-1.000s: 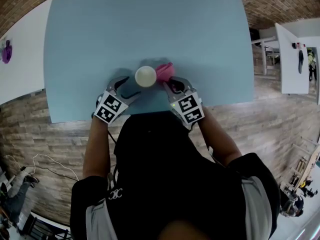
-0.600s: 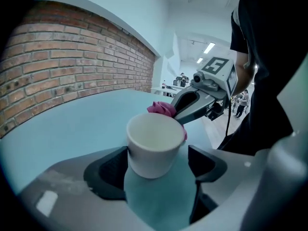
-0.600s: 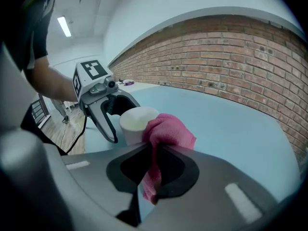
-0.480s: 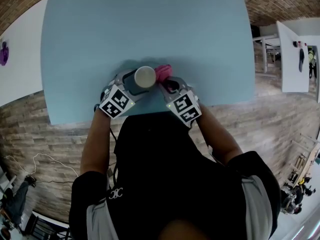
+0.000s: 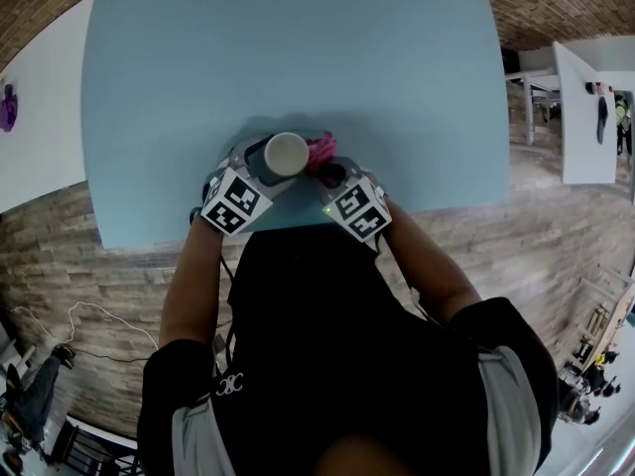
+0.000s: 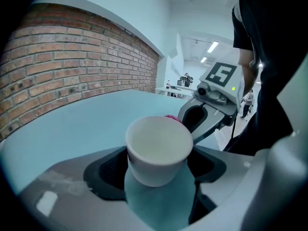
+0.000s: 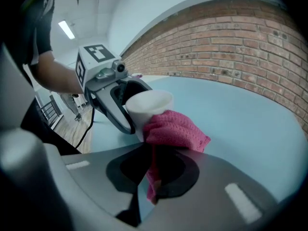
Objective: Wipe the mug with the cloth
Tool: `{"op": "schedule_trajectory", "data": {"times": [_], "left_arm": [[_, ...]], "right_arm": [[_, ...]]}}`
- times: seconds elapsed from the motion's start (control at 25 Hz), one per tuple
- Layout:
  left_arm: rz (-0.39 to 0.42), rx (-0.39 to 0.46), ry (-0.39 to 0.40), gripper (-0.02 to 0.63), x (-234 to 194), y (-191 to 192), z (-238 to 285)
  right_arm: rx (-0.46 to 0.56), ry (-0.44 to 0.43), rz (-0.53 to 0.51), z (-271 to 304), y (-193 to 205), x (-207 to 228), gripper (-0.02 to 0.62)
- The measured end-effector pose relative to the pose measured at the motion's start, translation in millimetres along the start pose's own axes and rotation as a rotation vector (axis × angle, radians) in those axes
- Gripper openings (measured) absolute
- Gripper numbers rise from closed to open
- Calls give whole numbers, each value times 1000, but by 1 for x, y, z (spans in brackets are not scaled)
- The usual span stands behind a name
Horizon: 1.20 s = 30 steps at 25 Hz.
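1. Since a second ago, our left tongs point(image 5: 254, 161) have slid in from beside the mug point(image 5: 288, 154), and their jaws now stand on either side of it. The mug itself has barely shifted on the desk point(image 5: 298, 58).
2. We judge the main risk to be tipping. If the pink cloth point(image 5: 322, 150) pushes on the mug before the left jaws have it firmly, the light mug could slide or topple. It stands close to the desk's near edge, so it could go off.
3. The mug is upright between our two tongs. The left jaws are wide and closing around it, and we see no pad pressing yet.
4. Our right tongs point(image 5: 331, 171) are clamped on the cloth, which is bunched against the mug's right side.
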<state>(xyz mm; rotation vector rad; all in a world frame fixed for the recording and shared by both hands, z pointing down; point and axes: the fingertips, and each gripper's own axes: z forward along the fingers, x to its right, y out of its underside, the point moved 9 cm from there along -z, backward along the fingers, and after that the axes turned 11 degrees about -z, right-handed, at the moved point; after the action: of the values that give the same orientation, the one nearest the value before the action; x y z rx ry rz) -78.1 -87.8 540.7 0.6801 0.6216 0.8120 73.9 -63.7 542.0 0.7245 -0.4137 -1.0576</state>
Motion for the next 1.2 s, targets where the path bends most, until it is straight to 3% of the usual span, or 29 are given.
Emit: {"op": "schedule_trajectory", "data": {"times": [0.24, 0.52, 0.92, 1.2], "left_arm": [[3, -31, -2, 400, -4, 2, 0], [5, -77, -14, 399, -5, -2, 1], [-3, -73, -9, 399, -4, -4, 3], [7, -99, -19, 399, -6, -1, 8]], "right_arm": [[-64, -29, 13, 13, 1, 0, 37], [142, -34, 56, -31, -27, 1, 37], [-15, -8, 32, 0, -7, 3, 37], [-31, -144, 195, 24, 17, 14, 37]]}}
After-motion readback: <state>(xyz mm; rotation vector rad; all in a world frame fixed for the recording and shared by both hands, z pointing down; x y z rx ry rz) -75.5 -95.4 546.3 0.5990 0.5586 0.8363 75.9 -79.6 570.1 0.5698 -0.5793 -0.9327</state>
